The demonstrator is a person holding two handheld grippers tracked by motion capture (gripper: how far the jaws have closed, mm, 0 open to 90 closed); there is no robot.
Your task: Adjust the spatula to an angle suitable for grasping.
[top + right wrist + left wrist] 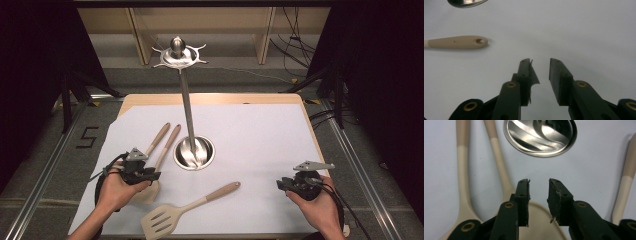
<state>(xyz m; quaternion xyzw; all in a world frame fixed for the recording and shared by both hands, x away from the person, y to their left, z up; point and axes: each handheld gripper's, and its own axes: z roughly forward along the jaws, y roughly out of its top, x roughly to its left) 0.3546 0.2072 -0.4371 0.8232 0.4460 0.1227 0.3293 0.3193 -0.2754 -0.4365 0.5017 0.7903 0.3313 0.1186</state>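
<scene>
Black tape digit "5" (86, 137) left of table (220, 99)

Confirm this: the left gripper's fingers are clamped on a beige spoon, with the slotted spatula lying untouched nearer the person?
Not clamped. In the left gripper view the left gripper is open, its fingers apart above the beige spoon. The beige slotted spatula does lie untouched nearer the person.

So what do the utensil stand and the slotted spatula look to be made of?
Utensil stand: polished metal, probably stainless steel, judging by mirror-like reflections in its round base. Slotted spatula: matte cream head, likely silicone or plastic; the tan handle could be wood, with no sheen.
</scene>
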